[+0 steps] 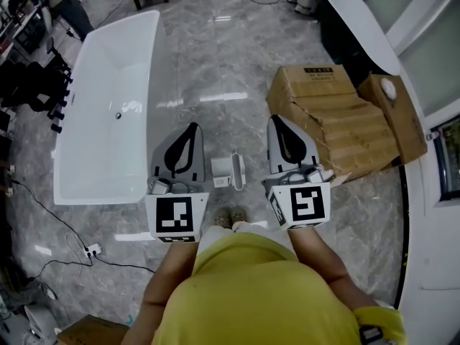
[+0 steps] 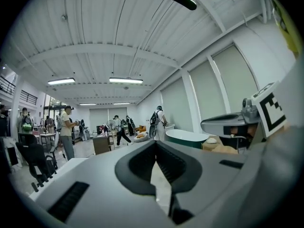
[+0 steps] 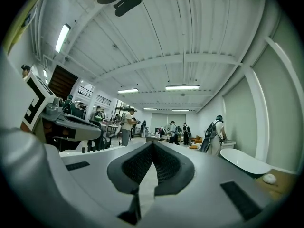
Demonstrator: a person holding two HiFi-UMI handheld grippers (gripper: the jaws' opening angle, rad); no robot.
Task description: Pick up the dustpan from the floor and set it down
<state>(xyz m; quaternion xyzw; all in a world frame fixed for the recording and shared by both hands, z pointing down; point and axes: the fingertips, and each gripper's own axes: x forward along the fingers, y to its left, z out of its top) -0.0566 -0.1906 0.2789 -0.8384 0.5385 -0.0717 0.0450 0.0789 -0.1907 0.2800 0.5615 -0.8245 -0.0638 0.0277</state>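
In the head view a small white dustpan (image 1: 230, 170) lies on the grey marble floor, just ahead of the person's feet. Both grippers are held level and high above it, one on each side, and neither touches it. My left gripper (image 1: 192, 127) has its black pads pressed together with nothing between them; in the left gripper view the left gripper (image 2: 156, 144) shows its tips meeting against the far room. My right gripper (image 1: 275, 119) is shut and empty as well, and the right gripper (image 3: 152, 144) also has its tips touching. Neither gripper view shows the dustpan.
A long white bathtub (image 1: 108, 106) stands on the floor at the left. Crumpled cardboard boxes (image 1: 338, 121) lie at the right, beside a dark tub (image 1: 359, 27). A cable and power strip (image 1: 92, 250) trail at the lower left. Several people (image 2: 66, 129) stand far off.
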